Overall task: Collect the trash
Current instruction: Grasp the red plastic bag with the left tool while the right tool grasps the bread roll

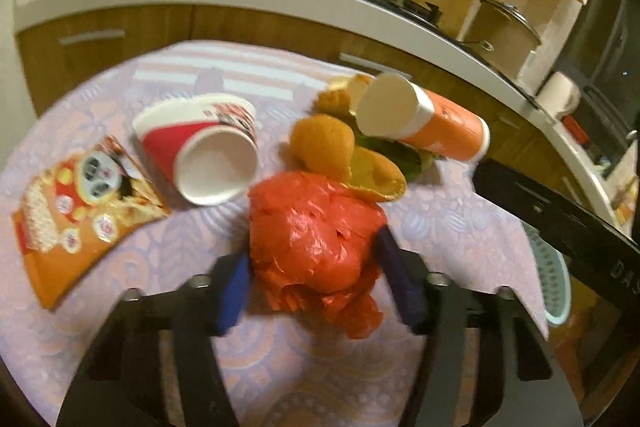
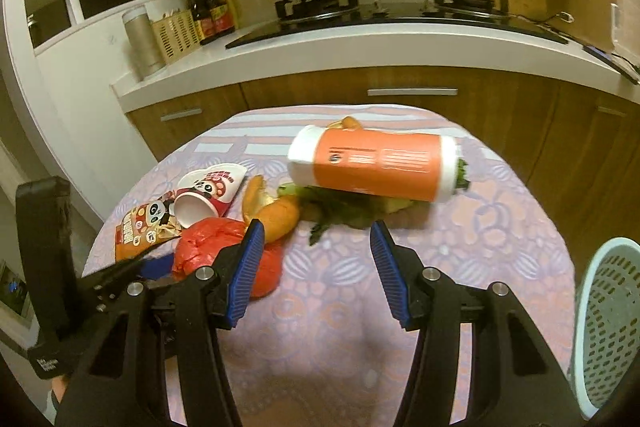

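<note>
The left gripper (image 1: 316, 275) is clamped on a crumpled red plastic bag (image 1: 312, 227), its blue pads (image 1: 234, 291) pressing the bag from both sides over the patterned tablecloth (image 1: 460, 227). Taking that bag as the landmark: just beyond it lie orange peels (image 1: 324, 143), touching its far edge; behind the peels sits a tipped orange-and-white canister (image 1: 432, 123) resting on leafy green scraps (image 1: 396, 151). To the bag's left, a red paper cup (image 1: 200, 155) lies on its side with its mouth toward the camera, and further left — apart from the cup — a flattened panda-print snack packet (image 1: 76, 211).

The right gripper (image 2: 316, 267) is spread wide and holds nothing; it hangs to the right of the bag (image 2: 208, 247), near the greens (image 2: 340, 211). A pale green perforated basket (image 2: 608, 327) stands well to the bag's right, past the table's edge.
</note>
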`<act>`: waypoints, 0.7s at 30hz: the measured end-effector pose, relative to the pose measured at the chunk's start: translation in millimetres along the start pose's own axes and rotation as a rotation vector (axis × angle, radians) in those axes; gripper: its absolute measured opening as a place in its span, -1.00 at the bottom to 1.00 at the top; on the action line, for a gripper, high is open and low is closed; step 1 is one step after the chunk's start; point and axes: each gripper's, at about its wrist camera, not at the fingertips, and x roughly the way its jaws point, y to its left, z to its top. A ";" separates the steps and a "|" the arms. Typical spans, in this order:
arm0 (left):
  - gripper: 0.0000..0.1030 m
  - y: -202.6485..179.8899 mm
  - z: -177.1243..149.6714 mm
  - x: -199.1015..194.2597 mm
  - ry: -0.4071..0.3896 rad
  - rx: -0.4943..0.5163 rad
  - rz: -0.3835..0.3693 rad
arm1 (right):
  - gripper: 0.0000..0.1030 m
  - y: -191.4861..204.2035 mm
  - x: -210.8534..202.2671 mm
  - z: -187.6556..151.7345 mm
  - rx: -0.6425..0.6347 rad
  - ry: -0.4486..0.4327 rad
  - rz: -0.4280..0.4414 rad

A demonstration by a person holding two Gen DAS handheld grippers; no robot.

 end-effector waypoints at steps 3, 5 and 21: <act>-0.18 0.4 -1.7 -4.9 -0.003 0.000 -0.012 | -0.01 7.8 7.8 2.2 -0.001 0.013 0.009; -0.20 0.3 -7.1 -14.0 -0.007 0.011 -0.003 | -0.01 12.4 14.3 2.1 0.002 0.026 0.022; -0.20 54.9 -36.7 -70.5 -0.134 -0.092 0.106 | 0.01 50.8 77.9 -12.2 -0.009 0.126 -0.017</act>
